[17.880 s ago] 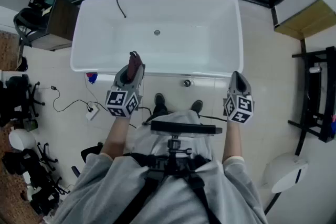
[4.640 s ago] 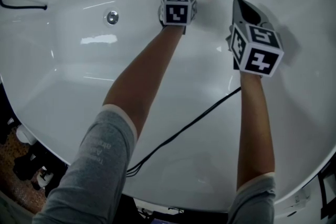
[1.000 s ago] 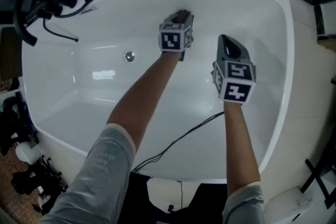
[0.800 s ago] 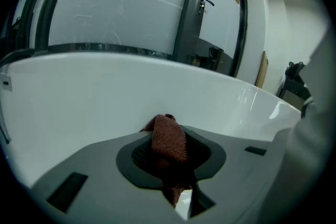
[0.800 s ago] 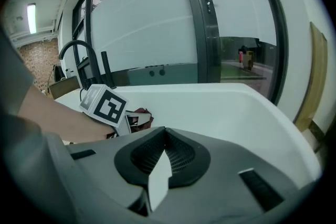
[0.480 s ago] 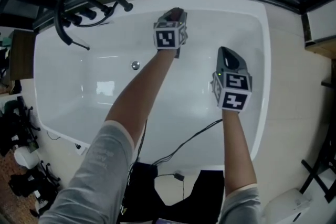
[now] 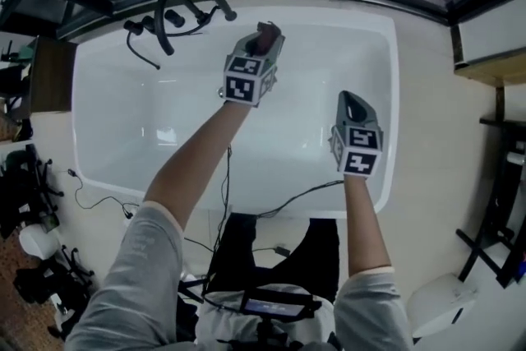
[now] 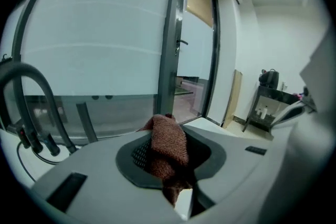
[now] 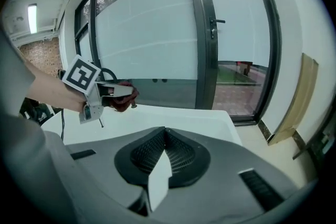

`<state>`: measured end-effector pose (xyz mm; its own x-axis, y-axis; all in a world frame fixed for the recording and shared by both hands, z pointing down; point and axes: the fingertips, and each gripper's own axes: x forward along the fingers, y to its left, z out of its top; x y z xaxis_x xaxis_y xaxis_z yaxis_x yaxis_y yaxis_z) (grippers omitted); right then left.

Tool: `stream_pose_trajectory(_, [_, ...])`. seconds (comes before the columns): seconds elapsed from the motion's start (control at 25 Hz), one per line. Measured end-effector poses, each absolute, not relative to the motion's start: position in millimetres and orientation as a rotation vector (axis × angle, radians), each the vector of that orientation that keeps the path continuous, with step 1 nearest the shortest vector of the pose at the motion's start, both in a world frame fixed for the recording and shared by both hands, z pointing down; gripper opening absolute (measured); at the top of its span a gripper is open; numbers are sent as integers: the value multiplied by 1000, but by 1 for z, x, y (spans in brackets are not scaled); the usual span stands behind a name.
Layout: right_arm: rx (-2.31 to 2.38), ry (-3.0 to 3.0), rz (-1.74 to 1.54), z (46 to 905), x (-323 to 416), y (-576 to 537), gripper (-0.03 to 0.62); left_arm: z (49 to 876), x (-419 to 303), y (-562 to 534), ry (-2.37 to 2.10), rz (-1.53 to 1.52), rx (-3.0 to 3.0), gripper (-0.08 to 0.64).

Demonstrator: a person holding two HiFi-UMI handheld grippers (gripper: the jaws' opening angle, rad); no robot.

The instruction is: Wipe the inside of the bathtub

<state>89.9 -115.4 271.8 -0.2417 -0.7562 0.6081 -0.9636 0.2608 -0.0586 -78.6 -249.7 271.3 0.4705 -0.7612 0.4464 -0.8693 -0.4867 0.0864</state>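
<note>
Far left, the dark faucet set (image 7: 177,12) sits on the back rim out of the way, so the white bathtub (image 7: 123,115) is all open basin for wiping. The left gripper (image 7: 261,45) is clamped on a reddish-brown cloth (image 7: 269,32) and looks lifted above the tub's far side, not pressed on it, so I'd guess it's between strokes. The right gripper (image 7: 351,101) hangs over the tub's right end with its jaws pressed together on nothing, probably just parked since one cloth does the job.
</note>
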Motion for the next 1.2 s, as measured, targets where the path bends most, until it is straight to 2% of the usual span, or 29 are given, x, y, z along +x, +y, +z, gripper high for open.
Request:
stream_pose_trajectory(0.4, [1591, -2092, 593, 173, 42, -17, 6, 138, -158, -114, -1264, 472, 2594, 91])
stream_pose_trajectory(0.68, [1658, -2062, 641, 117, 54, 76, 6, 76, -193, -5, -1235, 420, 2606, 92])
stream_pose_trajectory(1.2, [1436, -2261, 631, 95, 77, 194, 6, 26, -190, 180, -1471, 339, 2498, 92])
